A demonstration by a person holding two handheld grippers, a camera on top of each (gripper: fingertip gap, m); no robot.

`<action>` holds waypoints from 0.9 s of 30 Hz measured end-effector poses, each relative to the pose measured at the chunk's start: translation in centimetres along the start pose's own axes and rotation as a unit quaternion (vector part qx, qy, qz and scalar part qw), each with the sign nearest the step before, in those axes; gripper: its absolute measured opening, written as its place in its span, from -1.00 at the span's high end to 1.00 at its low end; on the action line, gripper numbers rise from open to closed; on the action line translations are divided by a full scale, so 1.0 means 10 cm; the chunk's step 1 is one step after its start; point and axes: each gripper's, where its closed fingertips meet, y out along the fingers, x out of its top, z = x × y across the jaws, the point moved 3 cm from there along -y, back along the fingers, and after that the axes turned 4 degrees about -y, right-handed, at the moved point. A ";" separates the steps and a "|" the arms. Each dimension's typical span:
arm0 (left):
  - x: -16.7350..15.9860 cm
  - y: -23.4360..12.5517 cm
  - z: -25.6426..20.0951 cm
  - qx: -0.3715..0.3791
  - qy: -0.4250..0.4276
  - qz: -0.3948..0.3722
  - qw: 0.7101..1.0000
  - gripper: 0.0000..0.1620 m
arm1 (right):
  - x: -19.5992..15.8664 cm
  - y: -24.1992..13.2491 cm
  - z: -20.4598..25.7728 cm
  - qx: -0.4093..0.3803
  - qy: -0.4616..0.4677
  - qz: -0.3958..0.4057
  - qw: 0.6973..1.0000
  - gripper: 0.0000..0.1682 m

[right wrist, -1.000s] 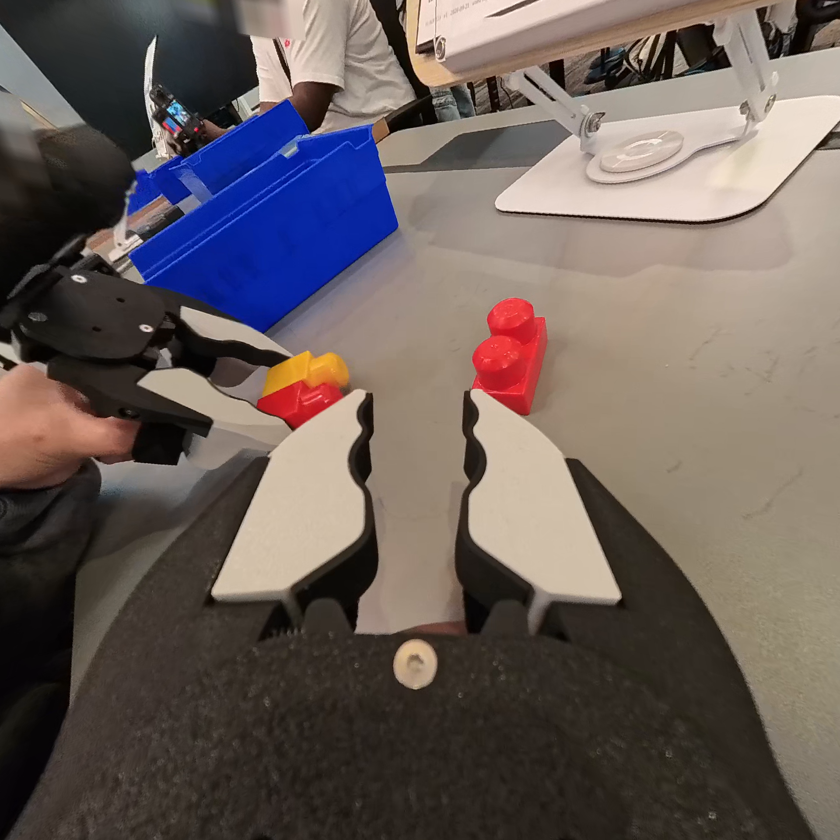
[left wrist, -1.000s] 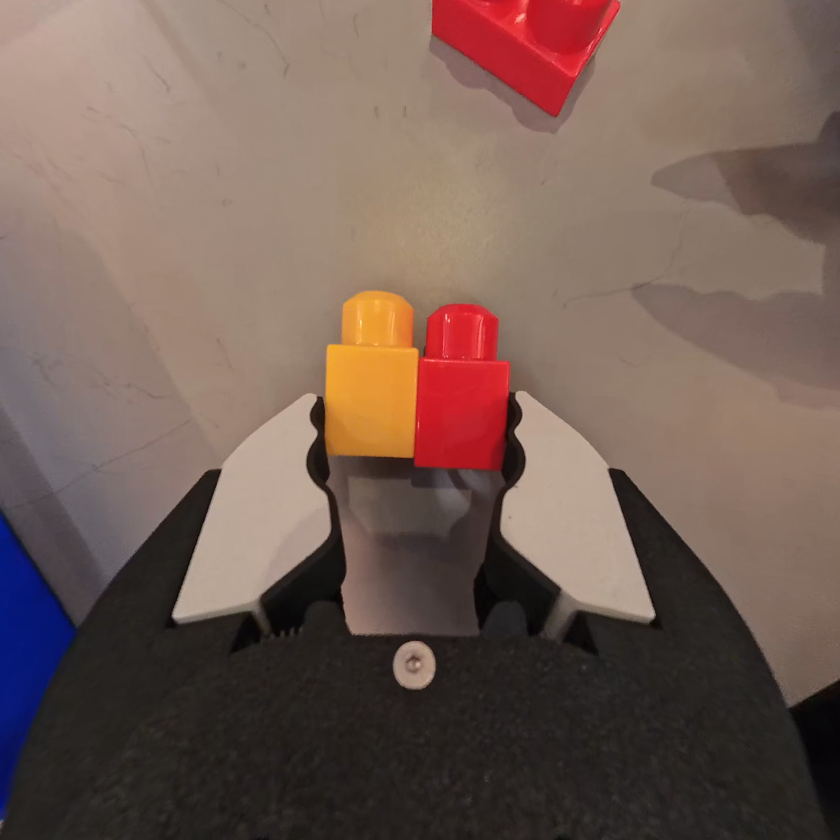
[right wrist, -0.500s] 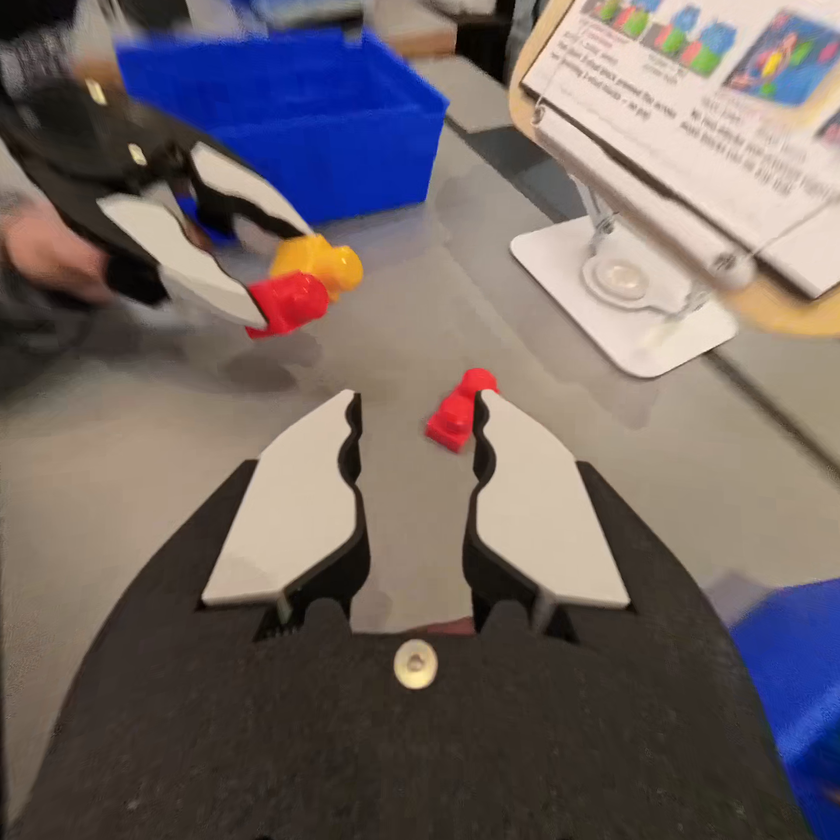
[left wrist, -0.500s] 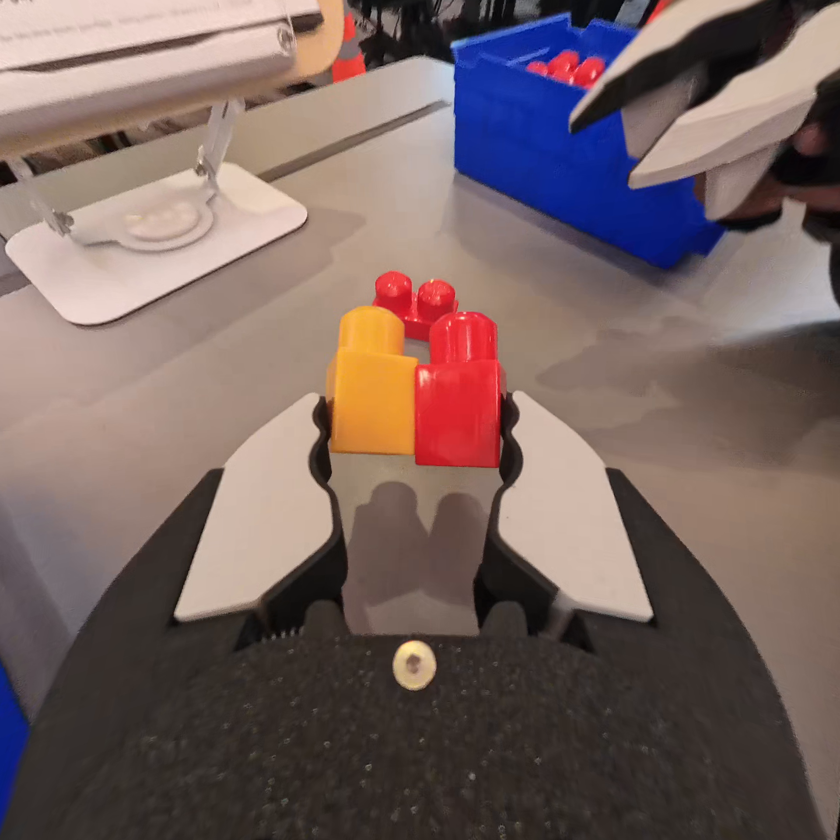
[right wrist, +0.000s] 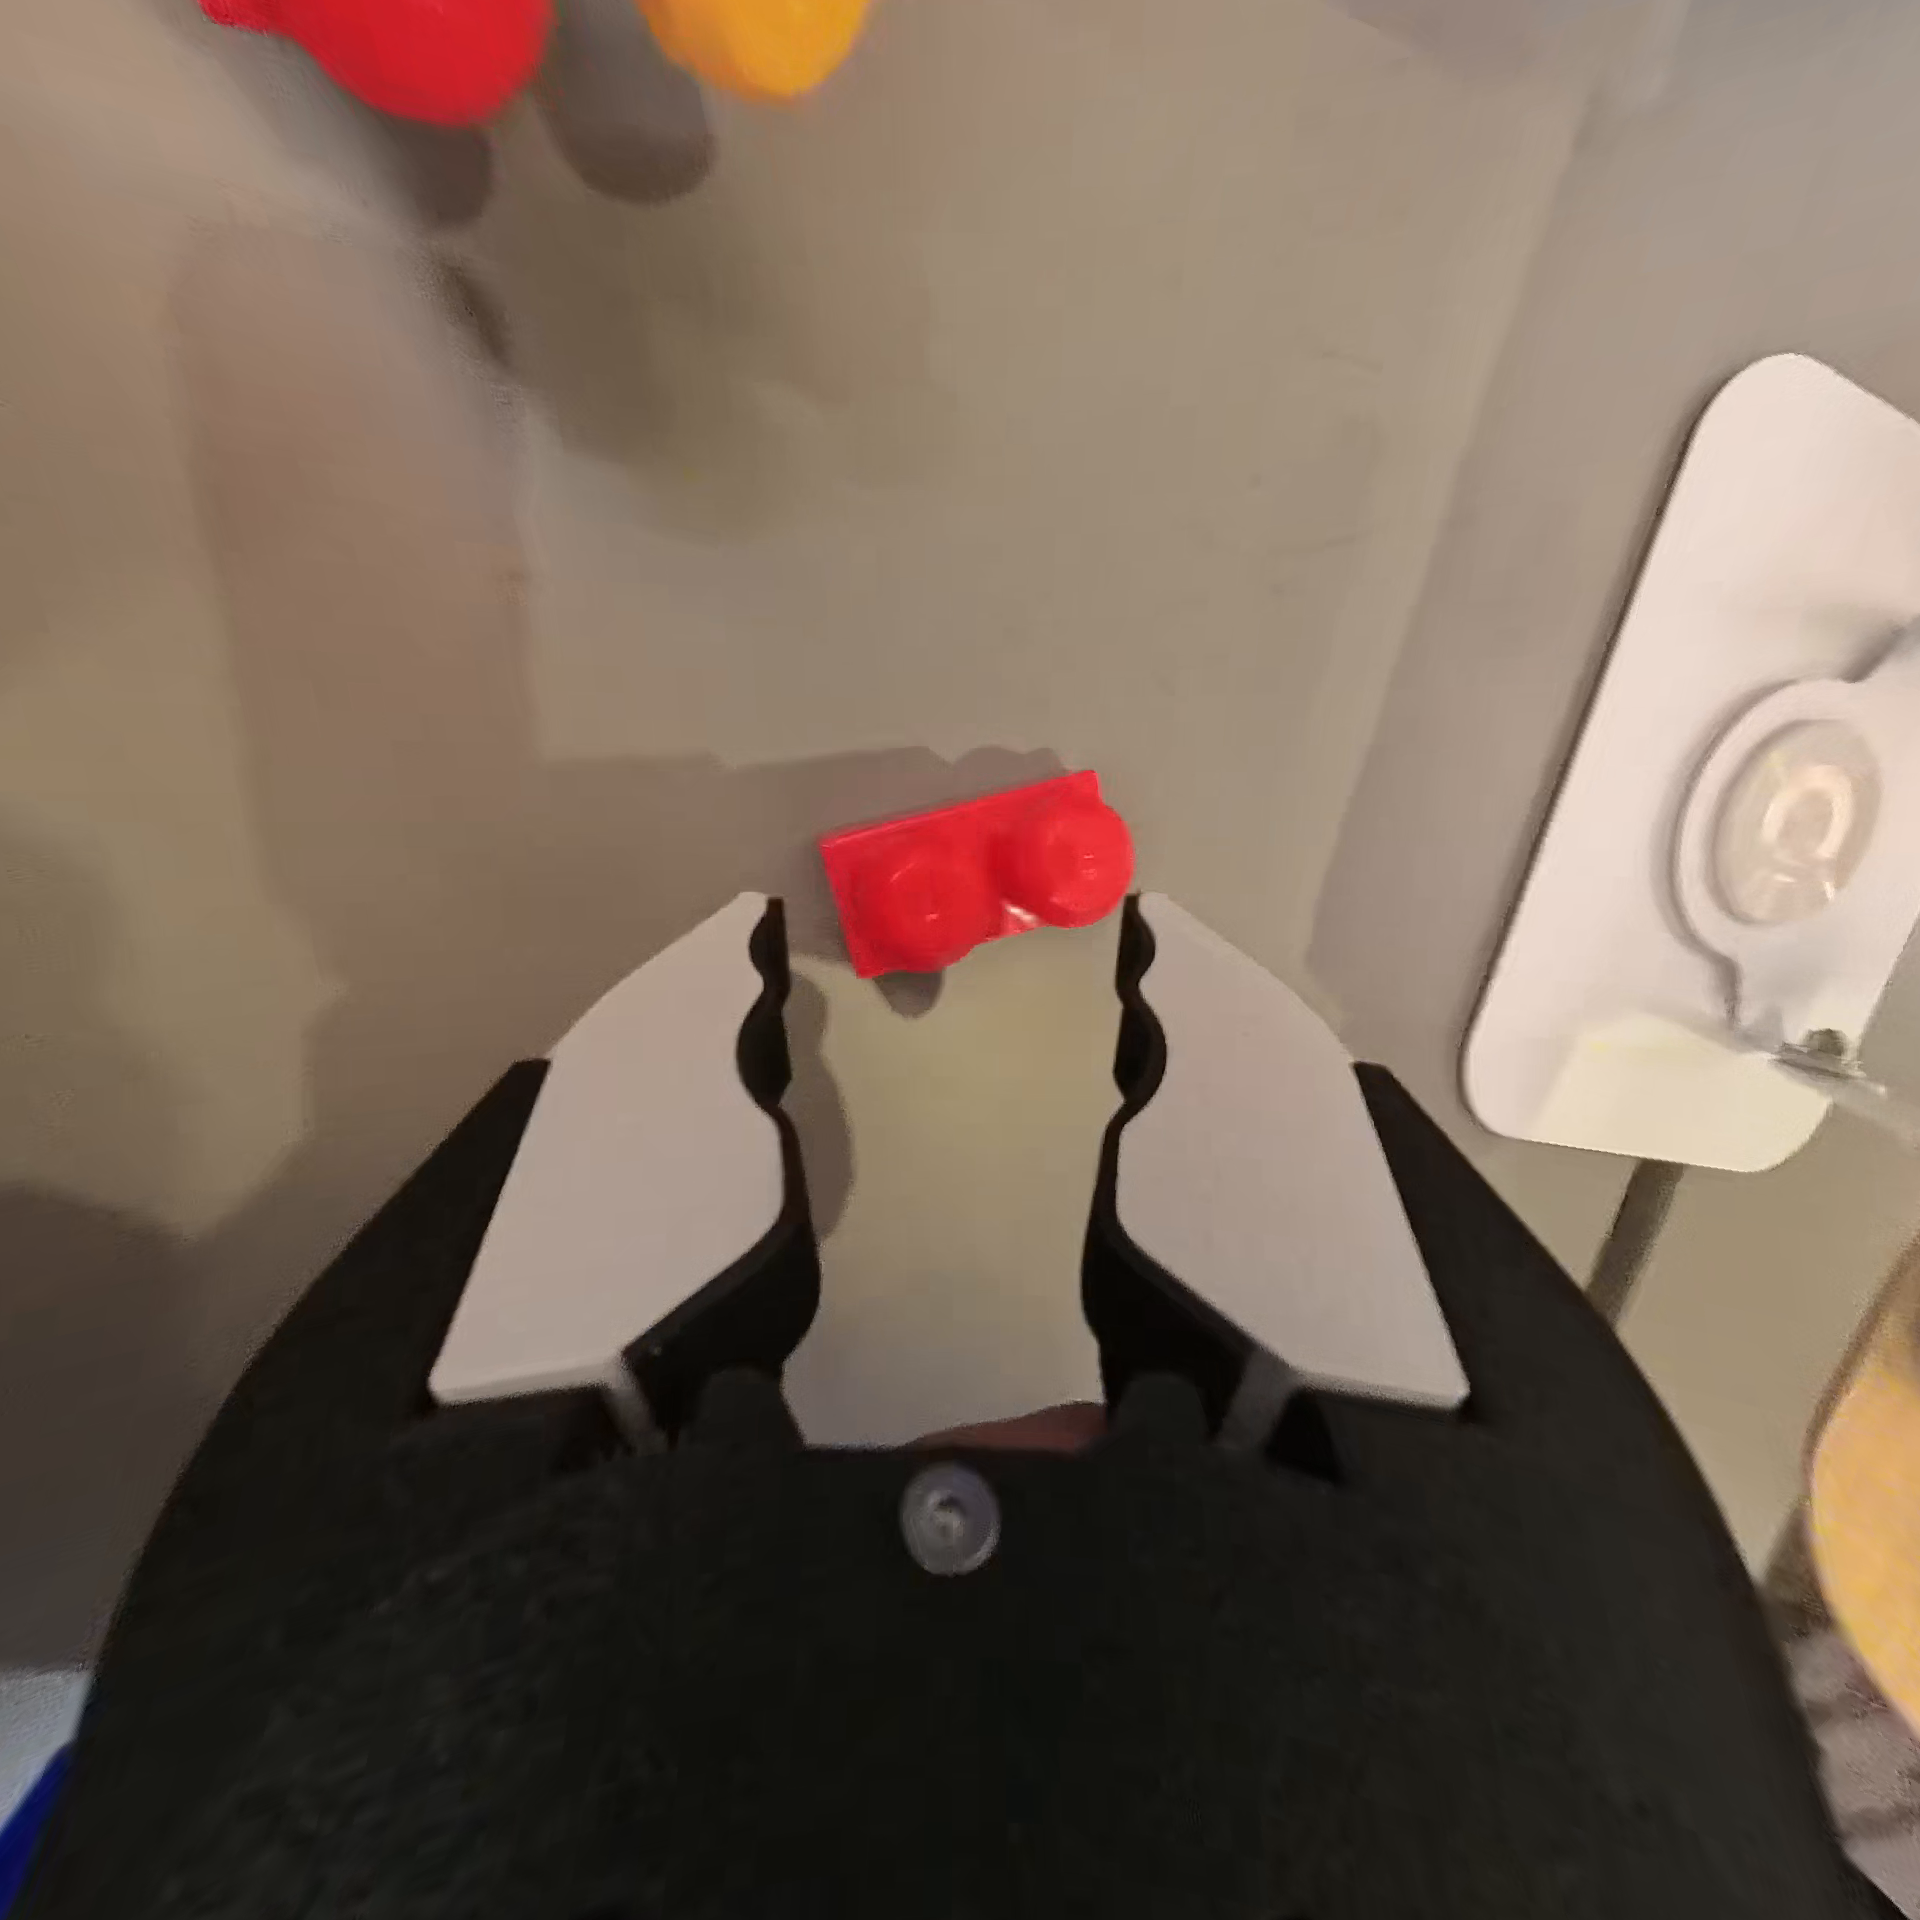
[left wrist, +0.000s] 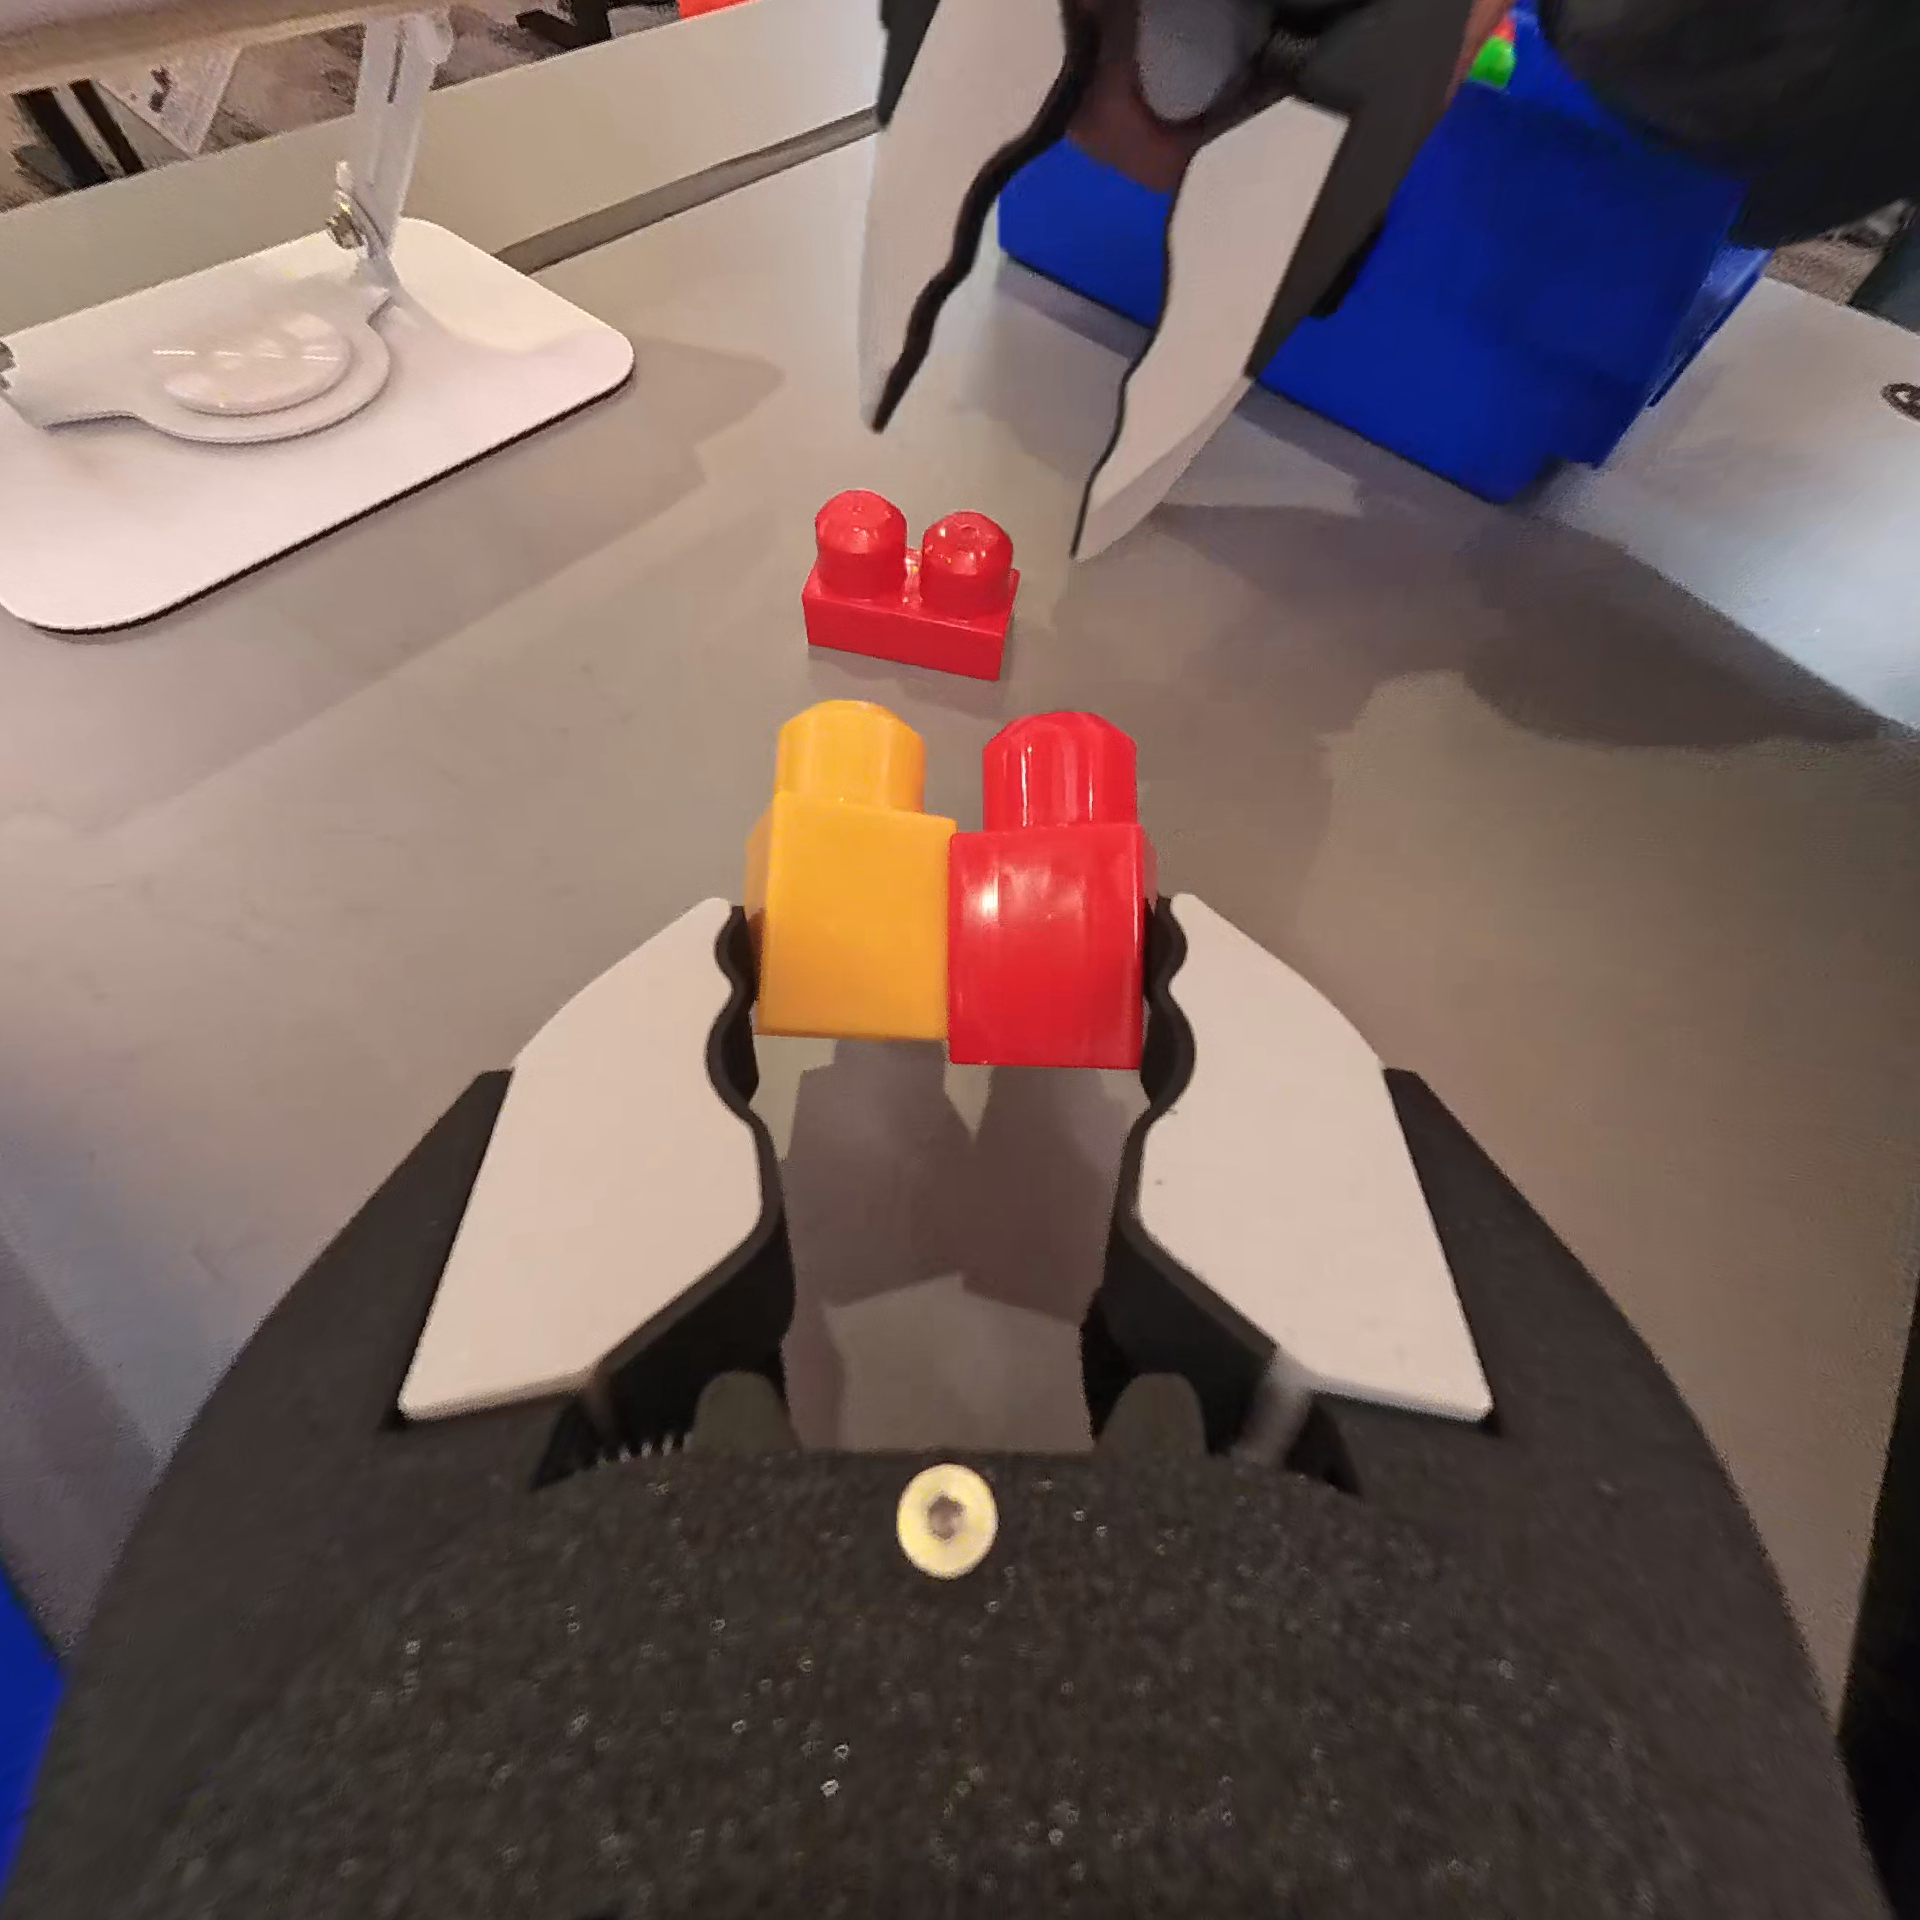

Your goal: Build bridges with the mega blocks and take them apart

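Note:
My left gripper (left wrist: 948, 914) is shut on two one-stud blocks held side by side above the table: an orange block (left wrist: 852, 914) on the left and a red block (left wrist: 1049, 925) on the right. A flat red two-stud block (left wrist: 909, 587) lies on the grey table beyond them. My right gripper (right wrist: 951, 909) is open and empty, pointing down just above that two-stud block (right wrist: 971, 873). It also shows in the left wrist view (left wrist: 977, 488), hanging over the block. The held pair shows blurred at the top of the right wrist view (right wrist: 416, 42).
A white stand base (left wrist: 260, 416) sits at the far left of the table, and at the right in the right wrist view (right wrist: 1714, 790). A blue bin (left wrist: 1455, 312) stands at the far right behind the right gripper. The grey table (left wrist: 312, 883) spreads around the blocks. Across from one pair of fingers to the other is roughly 15 centimetres.
My right gripper has swung over the two-stud red block, tilted to point down at it, and opened a little wider. My left gripper has kept its hold and moved a little nearer the block.

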 end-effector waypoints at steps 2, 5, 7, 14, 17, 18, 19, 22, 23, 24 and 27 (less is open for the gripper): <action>-0.04 0.00 0.01 0.002 0.000 0.012 1.000 0.11 | 0.01 0.01 -0.07 -0.005 -0.005 -0.001 1.000 0.27; -0.17 0.04 0.02 0.004 -0.002 0.057 0.998 0.11 | 0.04 -0.02 -0.12 -0.011 0.015 -0.017 1.000 0.28; -0.24 0.09 -0.02 -0.008 -0.007 0.083 0.996 0.11 | 0.03 -0.06 -0.10 -0.024 0.018 -0.024 0.999 0.28; -0.33 0.16 -0.10 0.003 0.030 0.145 0.989 0.12 | 0.14 -0.42 0.20 -0.073 0.075 -0.100 0.989 0.27; -0.36 0.18 -0.07 0.028 0.049 0.170 0.984 0.10 | 0.23 -0.66 0.43 -0.098 0.105 -0.146 0.979 0.28; -0.37 0.19 -0.07 0.032 0.056 0.175 0.983 0.09 | 0.26 -0.74 0.52 -0.105 0.114 -0.163 0.974 0.28; -0.38 0.20 -0.07 0.035 0.062 0.179 0.981 0.09 | 0.28 -0.81 0.62 -0.113 0.122 -0.176 0.970 0.28; -0.40 0.18 -0.06 0.047 0.076 0.196 0.977 0.08 | 0.32 -0.93 0.91 -0.129 0.151 -0.209 0.958 0.28; -0.39 0.16 -0.05 0.050 0.080 0.200 0.975 0.09 | 0.32 -0.94 1.00 -0.132 0.161 -0.219 0.953 0.29; -0.39 0.14 -0.05 0.053 0.082 0.204 0.974 0.09 | 0.33 -0.94 1.09 -0.134 0.169 -0.228 0.950 0.29; -0.38 0.14 -0.04 0.057 0.084 0.220 0.970 0.09 | 0.31 -0.88 1.29 -0.147 0.187 -0.225 0.945 0.29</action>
